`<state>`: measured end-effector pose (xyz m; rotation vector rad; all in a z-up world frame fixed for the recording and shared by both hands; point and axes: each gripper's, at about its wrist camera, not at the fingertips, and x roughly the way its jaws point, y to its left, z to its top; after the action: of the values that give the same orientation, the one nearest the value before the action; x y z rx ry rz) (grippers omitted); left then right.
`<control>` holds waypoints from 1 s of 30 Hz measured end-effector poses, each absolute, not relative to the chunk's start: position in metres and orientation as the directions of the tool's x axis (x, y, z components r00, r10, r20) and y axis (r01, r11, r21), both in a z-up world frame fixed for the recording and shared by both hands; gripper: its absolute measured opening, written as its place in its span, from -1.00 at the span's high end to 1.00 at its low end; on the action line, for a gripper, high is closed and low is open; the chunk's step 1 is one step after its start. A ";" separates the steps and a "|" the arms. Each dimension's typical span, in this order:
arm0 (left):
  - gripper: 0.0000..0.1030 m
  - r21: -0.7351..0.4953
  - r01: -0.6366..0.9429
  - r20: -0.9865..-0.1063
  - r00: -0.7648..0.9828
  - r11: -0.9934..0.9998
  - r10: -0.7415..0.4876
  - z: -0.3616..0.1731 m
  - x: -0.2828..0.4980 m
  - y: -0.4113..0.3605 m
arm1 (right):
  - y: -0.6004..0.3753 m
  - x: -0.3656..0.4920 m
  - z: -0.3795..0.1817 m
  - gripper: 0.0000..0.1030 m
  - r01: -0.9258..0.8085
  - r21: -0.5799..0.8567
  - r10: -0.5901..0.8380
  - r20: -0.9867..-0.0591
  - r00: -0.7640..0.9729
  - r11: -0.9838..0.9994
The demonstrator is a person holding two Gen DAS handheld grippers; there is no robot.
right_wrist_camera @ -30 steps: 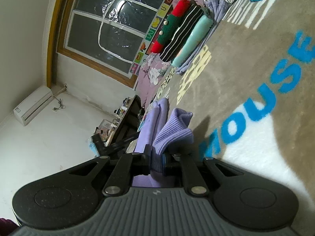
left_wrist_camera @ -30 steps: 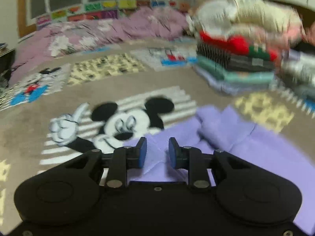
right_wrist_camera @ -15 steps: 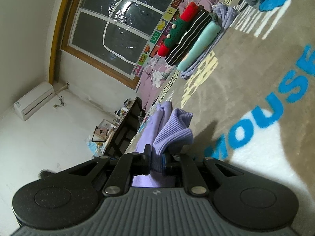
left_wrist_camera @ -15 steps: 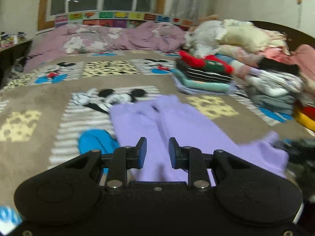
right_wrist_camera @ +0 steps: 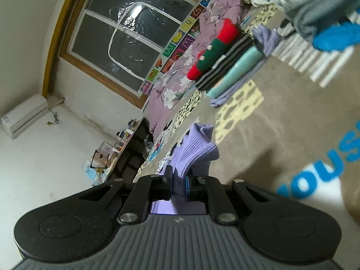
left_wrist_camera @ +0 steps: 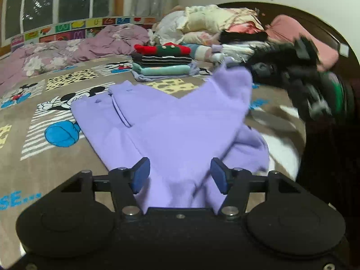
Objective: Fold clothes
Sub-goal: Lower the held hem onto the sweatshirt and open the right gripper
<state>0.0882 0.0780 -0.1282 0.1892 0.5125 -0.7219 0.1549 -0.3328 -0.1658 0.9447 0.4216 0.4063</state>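
Across the middle of the cartoon-print blanket (left_wrist_camera: 56, 162) lies the lilac garment (left_wrist_camera: 171, 126), its long axis running from the left gripper (left_wrist_camera: 178, 175) away toward the folded stack (left_wrist_camera: 163, 64). That gripper hangs wide apart just over the near hem, gripping nothing. The right gripper (right_wrist_camera: 178, 185) is clamped on a ribbed cuff (right_wrist_camera: 195, 146), lifting that sleeve up over the body from the right (blurred in the left view). Soft, limp knit, partly smoothed flat, bunched at its right edge; the raised sleeve probably goes inward across the body.
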 end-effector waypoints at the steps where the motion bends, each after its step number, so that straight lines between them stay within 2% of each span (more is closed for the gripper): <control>1: -0.16 0.011 0.677 -0.519 0.633 0.736 -0.574 -0.133 0.082 0.079 | -0.330 0.156 -0.158 0.77 -0.150 0.832 0.507 -0.173 0.845 0.534; 5: -0.16 0.040 0.721 -0.523 0.605 0.692 -0.600 -0.139 0.069 0.079 | -0.317 0.164 -0.133 0.77 -0.142 0.818 0.497 -0.192 0.846 0.558; 9: -0.16 0.065 0.756 -0.489 0.593 0.652 -0.639 -0.135 0.054 0.077 | -0.304 0.174 -0.113 0.77 -0.124 0.810 0.481 -0.210 0.851 0.573; 15: -0.13 0.247 0.764 -0.610 0.600 0.596 -0.518 -0.162 0.051 0.052 | -0.287 0.192 -0.094 0.77 -0.095 0.810 0.457 -0.225 0.860 0.579; 22: 0.02 0.117 0.756 -0.611 0.566 0.644 -0.553 -0.159 0.065 0.064 | -0.260 0.225 -0.069 0.77 -0.105 0.777 0.462 -0.255 0.849 0.621; 30: 0.02 -0.019 0.759 -0.597 0.514 0.651 -0.616 -0.156 0.073 0.078 | -0.208 0.268 -0.046 0.77 -0.149 0.702 0.482 -0.304 0.822 0.696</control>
<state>0.0732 0.0780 -0.1561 0.2580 0.6070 -0.8375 0.2678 -0.2077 -0.0463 0.7205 0.4983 0.3685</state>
